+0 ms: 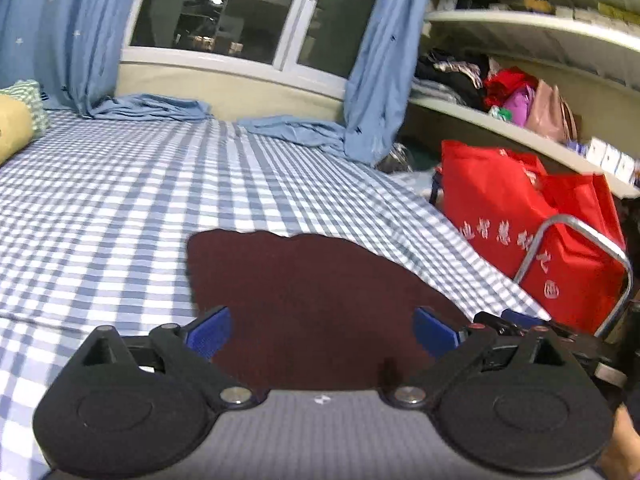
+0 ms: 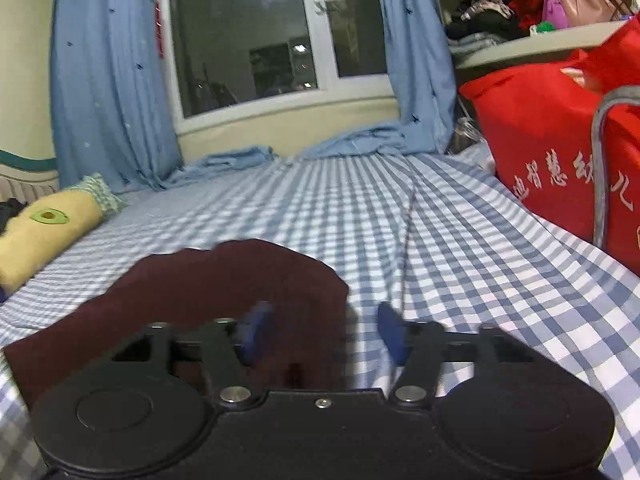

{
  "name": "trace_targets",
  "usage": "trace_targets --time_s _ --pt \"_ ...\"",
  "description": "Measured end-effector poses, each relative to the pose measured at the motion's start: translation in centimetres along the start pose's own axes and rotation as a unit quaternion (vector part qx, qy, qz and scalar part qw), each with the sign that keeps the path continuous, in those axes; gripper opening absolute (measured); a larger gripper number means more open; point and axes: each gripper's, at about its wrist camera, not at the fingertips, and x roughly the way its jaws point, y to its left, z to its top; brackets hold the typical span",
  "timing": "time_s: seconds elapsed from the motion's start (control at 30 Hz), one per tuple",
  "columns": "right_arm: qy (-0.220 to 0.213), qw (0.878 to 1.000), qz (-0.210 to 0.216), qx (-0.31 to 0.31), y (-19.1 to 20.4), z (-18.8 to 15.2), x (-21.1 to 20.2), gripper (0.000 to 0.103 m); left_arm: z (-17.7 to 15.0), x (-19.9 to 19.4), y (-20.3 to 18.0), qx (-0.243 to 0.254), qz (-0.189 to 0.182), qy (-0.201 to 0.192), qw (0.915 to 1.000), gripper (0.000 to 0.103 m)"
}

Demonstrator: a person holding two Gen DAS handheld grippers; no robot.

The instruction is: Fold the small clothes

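One garment (image 1: 312, 300) – a dark maroon cloth, matte and flat, with a wavy far edge – lies on the bed (image 1: 120, 200), whose sheet is a blue-and-white check, lightly creased. Two grippers hover over its near side. The left gripper (image 1: 322, 332) has its two blue-padded fingers spread wide, the cloth below the gap and not pinched. The right gripper (image 2: 324, 332) also stands released; its left pad is over the garment's right edge, the right pad over bare sheet – both pads blurred. Two blue curtains (image 2: 108, 80) hang beside one dark window (image 2: 248, 32) and pool on the bed. One yellow pillow (image 2: 44, 232), soft and rounded, lies at the left. One glossy red bag (image 1: 532, 220) with white characters stands at the right, beside a curved metal tube (image 1: 580, 228).
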Motion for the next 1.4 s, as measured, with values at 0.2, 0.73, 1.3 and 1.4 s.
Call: trace_targets --time_s 0.2,0.73,1.3,1.4 --pt "0.006 0.995 -0.002 -0.098 3.4 -2.5 -1.3 0.085 -3.7 2.5 -2.1 0.064 0.016 0.032 0.9973 0.102" --pt "0.017 0.999 -0.005 -0.036 0.6 -7.2 -0.2 0.098 -8.5 3.3 -0.9 0.063 0.03 0.063 0.9956 0.103" --pt "0.012 0.999 -0.027 -0.027 0.9 -6.9 -0.9 0.102 -7.2 1.3 -1.6 0.054 0.044 0.057 0.9959 0.102" --pt "0.006 0.999 -0.031 -0.039 1.1 -6.9 -1.8 0.102 -7.5 0.2 -1.4 0.066 0.039 0.049 0.9958 0.102"
